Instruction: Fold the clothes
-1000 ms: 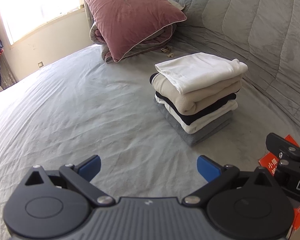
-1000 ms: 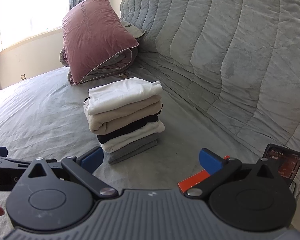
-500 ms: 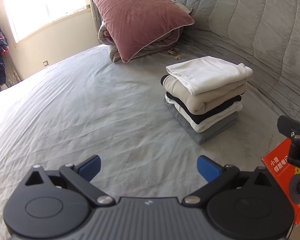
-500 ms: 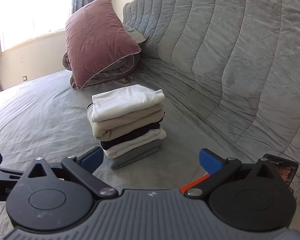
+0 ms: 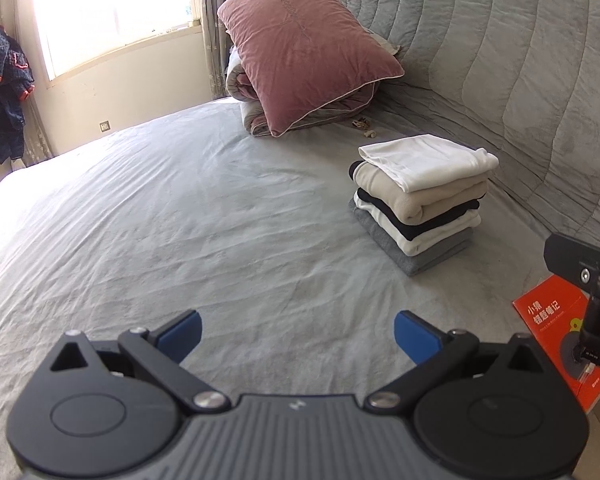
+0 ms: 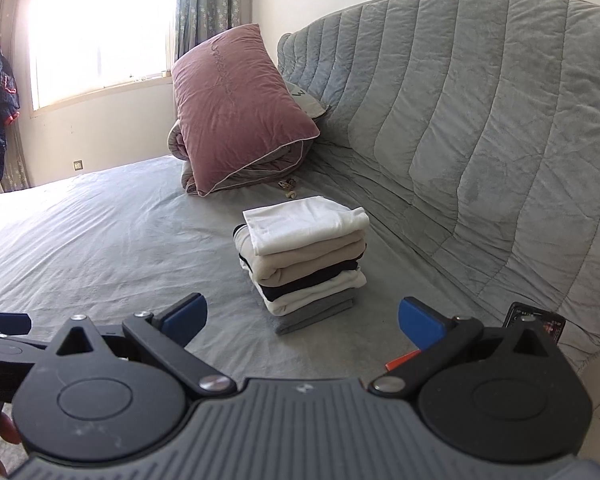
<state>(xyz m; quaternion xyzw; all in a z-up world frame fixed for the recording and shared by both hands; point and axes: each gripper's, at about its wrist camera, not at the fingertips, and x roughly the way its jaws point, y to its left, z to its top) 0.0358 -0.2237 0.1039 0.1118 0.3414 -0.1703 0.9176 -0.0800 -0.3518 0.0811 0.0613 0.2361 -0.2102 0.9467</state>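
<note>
Both the left gripper [image 5: 296, 330] and the right gripper [image 6: 302, 316] are held spread wide and empty above the grey bed sheet [image 5: 160, 220]. Folding is judged finished; no loose garment is seen to fetch next. The stack of folded clothes [image 6: 304, 268] lies near the quilted headboard [image 6: 480, 120], white top piece neat, layers squared.

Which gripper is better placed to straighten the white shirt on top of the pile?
Probably the right gripper: the white shirt sits almost straight ahead between its open jaws, whereas it lies off to the right of the left gripper.
</note>
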